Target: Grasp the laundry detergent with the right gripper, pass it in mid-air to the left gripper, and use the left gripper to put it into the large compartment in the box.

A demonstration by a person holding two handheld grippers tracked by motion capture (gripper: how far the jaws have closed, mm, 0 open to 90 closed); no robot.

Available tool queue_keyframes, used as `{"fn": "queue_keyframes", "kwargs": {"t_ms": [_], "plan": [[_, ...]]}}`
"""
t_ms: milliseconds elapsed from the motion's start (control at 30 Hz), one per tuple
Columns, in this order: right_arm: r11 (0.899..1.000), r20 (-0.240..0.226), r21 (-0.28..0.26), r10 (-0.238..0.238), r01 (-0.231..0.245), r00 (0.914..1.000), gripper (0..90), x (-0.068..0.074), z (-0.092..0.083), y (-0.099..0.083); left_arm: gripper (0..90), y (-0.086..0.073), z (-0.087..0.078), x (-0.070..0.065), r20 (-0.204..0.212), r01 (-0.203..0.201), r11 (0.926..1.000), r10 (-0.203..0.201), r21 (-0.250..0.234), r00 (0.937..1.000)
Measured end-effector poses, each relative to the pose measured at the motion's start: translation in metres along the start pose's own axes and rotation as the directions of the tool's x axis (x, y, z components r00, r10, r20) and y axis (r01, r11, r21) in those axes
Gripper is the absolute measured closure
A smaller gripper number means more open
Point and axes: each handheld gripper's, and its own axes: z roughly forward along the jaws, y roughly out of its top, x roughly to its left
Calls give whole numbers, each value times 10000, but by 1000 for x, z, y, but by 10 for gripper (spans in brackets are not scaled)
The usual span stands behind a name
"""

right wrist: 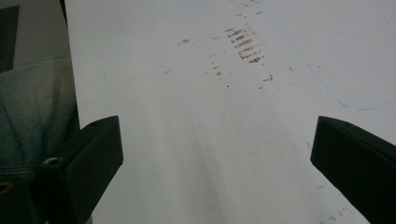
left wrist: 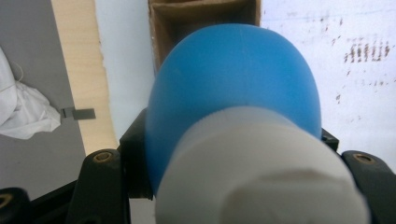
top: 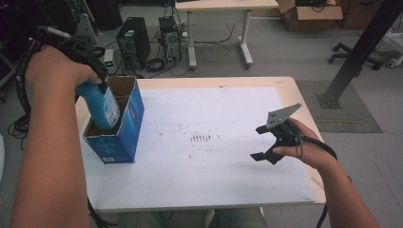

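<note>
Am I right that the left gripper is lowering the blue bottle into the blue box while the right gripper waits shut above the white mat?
Not quite: the right gripper is open, as the right gripper view shows. The left gripper does hold the blue bottle in the blue box.

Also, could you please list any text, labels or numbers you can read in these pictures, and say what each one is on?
None can be read.
Bottle label: a pale patch with print, too blurred to read.
Blue box: small white label near its lower front corner, too small to read.
White sheet: brown marks near the middle are stains, not writing.
Left gripper, shut on the bottle, and the open right gripper bear no lettering.
</note>
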Motion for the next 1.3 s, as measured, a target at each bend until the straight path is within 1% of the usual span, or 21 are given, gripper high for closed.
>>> {"fn": "queue_keyframes", "kwargs": {"t_ms": [33,167,300,567,733,867,967,1167,1300], "plan": [[10000,-14,3,-12,12,10000,26,0,0,0,383,0,2,0,-14,-44,10000,44,1,10000],[10000,-3,32,35,-35,10000,27,0,0,-1,383,0,11,2,64,8,10000,-8,47,10000],[10000,-16,26,41,-41,10000,26,0,1,0,383,1,20,4,7,13,9999,-13,106,10000],[10000,-49,65,38,-37,10000,26,1,2,0,383,1,45,5,64,19,9995,-21,304,10000],[10000,-78,52,41,-41,10000,26,1,3,-1,383,1,60,4,-45,-72,9992,74,386,10000],[10000,-106,26,16,-15,9999,26,2,4,-1,383,1,70,3,-6,-69,9989,70,472,10000],[10000,-110,47,23,-23,9999,26,2,4,-1,383,2,76,1,14,-66,9990,66,441,10000],[10000,-135,32,21,-20,9999,26,2,4,-2,382,3,88,-1,-16,-34,9985,35,539,10000],[10000,-141,42,42,-42,9999,26,1,4,-3,382,4,93,0,-5,-27,9982,28,597,10000]]}}
